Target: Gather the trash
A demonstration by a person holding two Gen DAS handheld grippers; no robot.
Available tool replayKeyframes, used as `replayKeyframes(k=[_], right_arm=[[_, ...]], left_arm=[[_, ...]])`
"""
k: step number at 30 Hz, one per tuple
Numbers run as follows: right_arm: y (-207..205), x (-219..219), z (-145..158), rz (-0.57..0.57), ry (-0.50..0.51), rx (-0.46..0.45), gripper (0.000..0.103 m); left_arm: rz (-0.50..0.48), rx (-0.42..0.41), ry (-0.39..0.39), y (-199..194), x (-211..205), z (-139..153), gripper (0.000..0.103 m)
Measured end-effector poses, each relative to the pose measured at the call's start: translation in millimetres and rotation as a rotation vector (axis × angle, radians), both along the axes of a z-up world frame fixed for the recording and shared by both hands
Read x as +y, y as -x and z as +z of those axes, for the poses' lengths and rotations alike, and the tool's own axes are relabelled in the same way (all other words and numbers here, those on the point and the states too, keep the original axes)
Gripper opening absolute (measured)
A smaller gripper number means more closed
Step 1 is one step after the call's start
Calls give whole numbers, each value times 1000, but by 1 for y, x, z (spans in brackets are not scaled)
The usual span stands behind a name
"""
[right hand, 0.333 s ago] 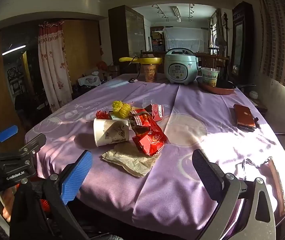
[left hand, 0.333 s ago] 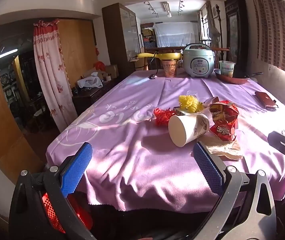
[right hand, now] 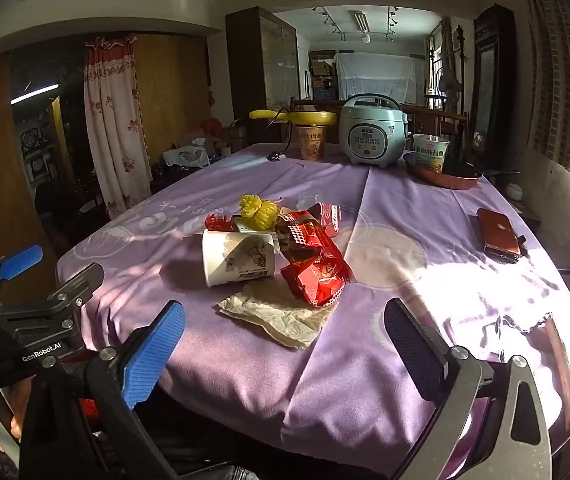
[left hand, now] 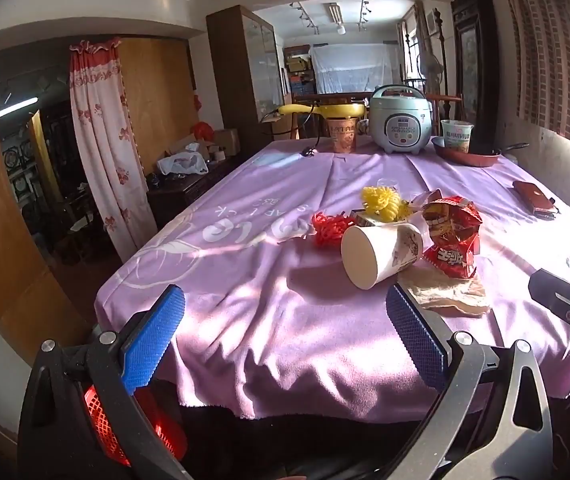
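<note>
With both my left tongs [left hand: 285, 336] and right tongs [right hand: 285, 340] spread wide and empty at the near edge of the surface [right hand: 385, 208], I should approach the trash pile mid-surface low, taking the tipped paper cup [right hand: 239, 256] across its sides first.

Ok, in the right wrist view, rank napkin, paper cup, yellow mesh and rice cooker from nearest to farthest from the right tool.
1. Napkin, just ahead, centre.
2. Paper cup, on its side, behind it to the left.
3. Yellow mesh, behind the cup.
4. Rice cooker, at the far end.
</note>
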State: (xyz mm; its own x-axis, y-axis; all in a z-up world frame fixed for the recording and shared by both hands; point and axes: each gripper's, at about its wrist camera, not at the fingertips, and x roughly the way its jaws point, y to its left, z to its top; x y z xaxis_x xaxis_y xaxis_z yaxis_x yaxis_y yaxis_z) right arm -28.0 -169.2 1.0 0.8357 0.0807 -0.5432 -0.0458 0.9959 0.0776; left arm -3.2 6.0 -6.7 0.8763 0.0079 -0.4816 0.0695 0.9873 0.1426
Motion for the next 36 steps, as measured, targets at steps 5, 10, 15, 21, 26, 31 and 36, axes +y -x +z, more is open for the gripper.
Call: replayKeyframes(k=[5,10,15,21,26,31,36], right_arm=[[-5,-3,-9,4,-1,17,98],[-7,-3,-13,7,-4,29,98],[-7,-4,-13,7,-7,31,98],[-7,-5,-14,6,-10,30,98],[-7,-6,-14,6,-13,32,98],[-6,-7,-14,6,-17,33,98],[-7,-7,-15,8,-15,35,98]], left_arm=[[0,22,8,-4,3,-4,97],[-2,34,9,-5,3,-6,97],[-4,48,13,-8,3,-7,97],[-9,68,12,-10,2,-10,97],[-8,74,12,-12,1,-11,97],[-7,74,8,-12,1,-11,97],[-7,75,10,-12,1,-11,97]])
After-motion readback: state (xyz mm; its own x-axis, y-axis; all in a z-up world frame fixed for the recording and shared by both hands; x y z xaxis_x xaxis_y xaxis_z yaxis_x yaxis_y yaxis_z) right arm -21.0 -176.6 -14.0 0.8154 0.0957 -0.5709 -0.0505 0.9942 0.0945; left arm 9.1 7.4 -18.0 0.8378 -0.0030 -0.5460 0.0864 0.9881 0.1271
